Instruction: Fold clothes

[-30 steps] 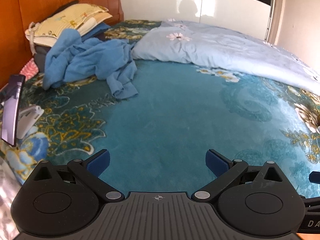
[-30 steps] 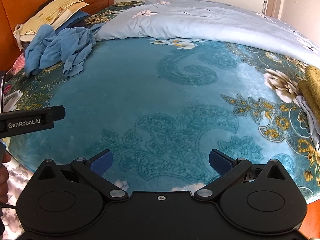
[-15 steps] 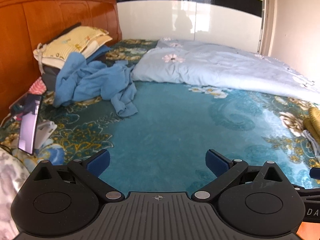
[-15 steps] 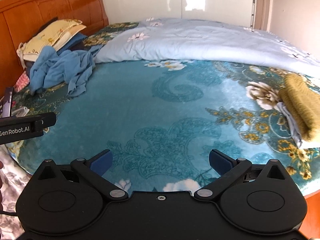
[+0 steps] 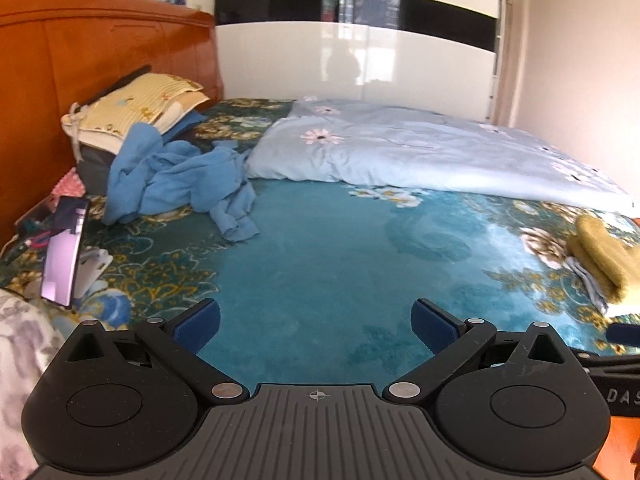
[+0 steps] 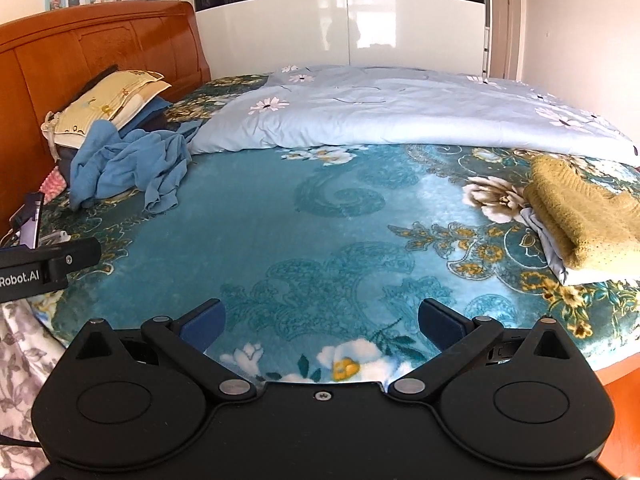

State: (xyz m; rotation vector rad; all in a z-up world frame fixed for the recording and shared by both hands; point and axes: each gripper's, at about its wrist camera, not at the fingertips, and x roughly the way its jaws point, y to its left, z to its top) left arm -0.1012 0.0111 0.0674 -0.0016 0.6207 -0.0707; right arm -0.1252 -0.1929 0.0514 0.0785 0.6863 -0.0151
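A crumpled blue garment (image 5: 180, 180) lies on the teal bed cover at the far left, below the pillows; it also shows in the right wrist view (image 6: 128, 168). A folded mustard-yellow knit (image 6: 580, 216) rests on a folded pale cloth at the right edge, also in the left wrist view (image 5: 604, 260). My left gripper (image 5: 316, 320) is open and empty over the near bed edge. My right gripper (image 6: 320, 322) is open and empty, beside the left one, whose body (image 6: 48, 264) shows at left.
A light blue floral duvet (image 5: 420, 152) lies along the far side. Pillows (image 5: 136, 108) lean on the wooden headboard (image 5: 80, 60). A phone on a stand (image 5: 64, 256) sits at the near left bed corner. The teal floral bed cover (image 6: 300, 220) spans the middle.
Both grippers have pulled back and tilted up, so more of the room and the yellow knit at right have come into view. Both stayed open and empty.
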